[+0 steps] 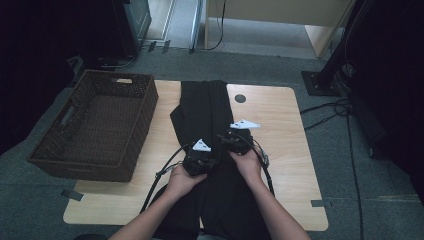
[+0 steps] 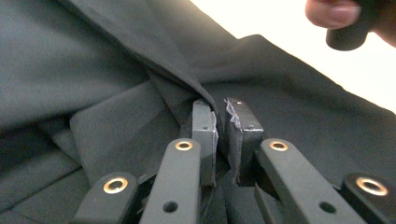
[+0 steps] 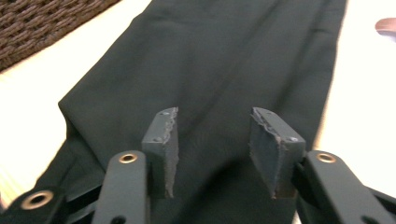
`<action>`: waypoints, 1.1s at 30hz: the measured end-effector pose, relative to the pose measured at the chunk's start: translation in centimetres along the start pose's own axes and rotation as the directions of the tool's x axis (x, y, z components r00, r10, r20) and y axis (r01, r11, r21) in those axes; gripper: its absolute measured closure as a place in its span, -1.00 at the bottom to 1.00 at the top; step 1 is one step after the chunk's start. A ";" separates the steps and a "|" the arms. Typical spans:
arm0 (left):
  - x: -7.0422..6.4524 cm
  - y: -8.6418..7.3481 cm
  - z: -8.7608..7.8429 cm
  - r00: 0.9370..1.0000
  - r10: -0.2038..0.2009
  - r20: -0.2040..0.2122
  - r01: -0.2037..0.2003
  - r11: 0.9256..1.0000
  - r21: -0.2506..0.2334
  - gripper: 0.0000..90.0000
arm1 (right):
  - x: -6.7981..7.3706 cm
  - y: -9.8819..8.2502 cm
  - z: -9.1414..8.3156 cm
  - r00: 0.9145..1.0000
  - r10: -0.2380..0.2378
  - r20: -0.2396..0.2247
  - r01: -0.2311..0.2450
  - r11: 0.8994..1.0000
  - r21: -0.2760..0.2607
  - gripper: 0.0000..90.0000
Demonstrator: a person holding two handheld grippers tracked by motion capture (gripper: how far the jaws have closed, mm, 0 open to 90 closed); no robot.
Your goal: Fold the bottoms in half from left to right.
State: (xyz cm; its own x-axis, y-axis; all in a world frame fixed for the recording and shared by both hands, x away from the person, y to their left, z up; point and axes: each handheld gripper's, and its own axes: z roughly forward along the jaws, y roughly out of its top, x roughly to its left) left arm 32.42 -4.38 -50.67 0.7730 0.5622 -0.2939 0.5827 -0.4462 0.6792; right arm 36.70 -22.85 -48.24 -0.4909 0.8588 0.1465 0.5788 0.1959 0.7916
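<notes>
A black garment (image 1: 207,115) lies lengthwise down the middle of the tabletop (image 1: 280,130), beside a wicker basket (image 1: 97,125). The left hand-held gripper (image 2: 219,135) pinches a fold of the garment. The right hand-held gripper (image 3: 212,144) hangs over it, jaws apart, gripping nothing.

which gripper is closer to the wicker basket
Left. The left gripper sits over the black garment on the side toward the wicker basket. The right gripper is farther across the garment, away from the basket.
</notes>
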 end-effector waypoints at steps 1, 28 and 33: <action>0.0 -0.1 0.0 1.000 -0.001 0.001 0.001 1.000 0.001 0.83 | 0.2 0.1 0.6 1.000 -0.001 0.003 0.001 1.000 0.004 0.09; 5.7 2.9 -6.1 0.987 -0.070 -0.147 0.059 0.995 -0.074 0.49 | -1.3 0.3 0.8 0.998 -0.032 0.055 0.026 0.995 0.100 0.97; 7.5 2.6 -3.9 0.978 -0.100 -0.186 0.097 0.995 -0.026 0.48 | -1.2 0.2 0.8 0.998 -0.030 0.050 0.024 0.994 0.106 0.97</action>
State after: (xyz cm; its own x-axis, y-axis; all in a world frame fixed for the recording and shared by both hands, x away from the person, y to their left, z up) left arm 38.76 1.36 -48.49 0.6506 0.7235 -0.2307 0.6482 -0.3709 0.6650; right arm 37.94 -23.50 -48.71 -0.4745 0.8754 0.0928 0.6327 0.2658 0.7274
